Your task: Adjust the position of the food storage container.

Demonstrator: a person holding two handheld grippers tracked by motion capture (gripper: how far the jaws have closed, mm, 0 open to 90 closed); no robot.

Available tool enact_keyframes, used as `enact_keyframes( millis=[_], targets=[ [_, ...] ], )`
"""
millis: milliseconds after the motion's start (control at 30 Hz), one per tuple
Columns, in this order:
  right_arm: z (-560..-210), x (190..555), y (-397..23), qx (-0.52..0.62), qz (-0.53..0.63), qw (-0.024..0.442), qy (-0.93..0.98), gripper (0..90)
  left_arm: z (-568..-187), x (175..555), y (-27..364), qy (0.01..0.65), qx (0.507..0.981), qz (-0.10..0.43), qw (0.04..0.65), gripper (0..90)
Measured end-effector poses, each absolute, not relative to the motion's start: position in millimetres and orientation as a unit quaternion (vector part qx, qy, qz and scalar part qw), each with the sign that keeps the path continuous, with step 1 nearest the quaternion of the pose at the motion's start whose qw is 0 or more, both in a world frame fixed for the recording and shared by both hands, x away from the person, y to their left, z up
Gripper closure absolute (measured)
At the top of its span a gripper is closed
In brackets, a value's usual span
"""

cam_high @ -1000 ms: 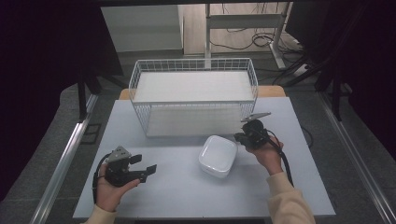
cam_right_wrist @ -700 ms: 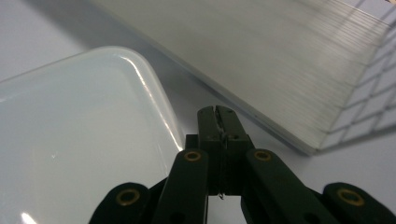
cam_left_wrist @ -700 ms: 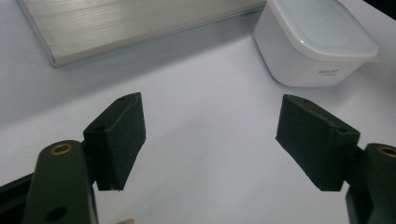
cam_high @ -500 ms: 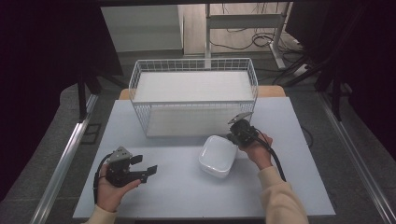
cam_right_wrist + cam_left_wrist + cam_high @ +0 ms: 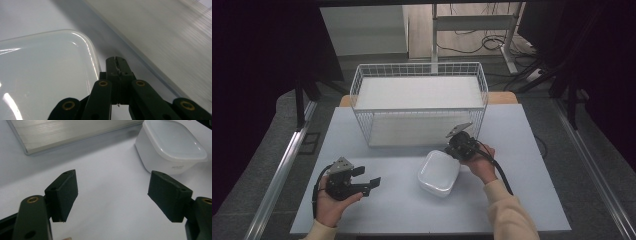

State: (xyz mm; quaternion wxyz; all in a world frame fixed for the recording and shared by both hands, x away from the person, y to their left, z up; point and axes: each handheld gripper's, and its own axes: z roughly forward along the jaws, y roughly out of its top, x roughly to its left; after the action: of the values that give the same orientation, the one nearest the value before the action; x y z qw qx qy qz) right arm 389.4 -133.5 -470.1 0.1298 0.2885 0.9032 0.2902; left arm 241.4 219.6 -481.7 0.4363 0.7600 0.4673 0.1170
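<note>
one lidded container (image 5: 438, 173), one wire basket (image 5: 419, 102), two tongs

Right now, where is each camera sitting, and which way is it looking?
High view: above the table, looking forward and down at basket and box; both forearms and hands show.
Left gripper view: on the left gripper, looking between its open jaws toward the box.
Right gripper view: on the right gripper, jaws shut, beside the box's lid.
All three share the box.

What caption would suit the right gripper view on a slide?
Right gripper, jaws shut and empty, beside the corner of a white lidded container, near the wire basket's base.
</note>
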Motion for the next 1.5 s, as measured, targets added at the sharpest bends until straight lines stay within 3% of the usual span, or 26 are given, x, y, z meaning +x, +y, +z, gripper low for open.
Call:
enact_keyframes(
  millis=[667,833,1000,1500],
  targets=[
    [-470.7,375.0,-108.1,0.265,0.299,0.108,0.910,89.7,-482.7,241.9,220.0,0.466,0.763,0.115,0.434,23.1],
    [-447.4,361.8,-123.2,0.277,0.331,0.140,0.891,89.7,-481.1,240.0,222.7,0.471,0.756,0.117,0.439,23.1],
    [-435.8,343.6,-146.6,0.307,0.350,0.139,0.874,89.7,-482.0,240.6,223.5,0.472,0.756,0.117,0.437,23.1],
    [-471.2,295.9,-198.1,0.396,0.323,0.116,0.851,89.7,-480.7,238.8,225.1,0.474,0.748,0.103,0.452,23.2]
  ],
)
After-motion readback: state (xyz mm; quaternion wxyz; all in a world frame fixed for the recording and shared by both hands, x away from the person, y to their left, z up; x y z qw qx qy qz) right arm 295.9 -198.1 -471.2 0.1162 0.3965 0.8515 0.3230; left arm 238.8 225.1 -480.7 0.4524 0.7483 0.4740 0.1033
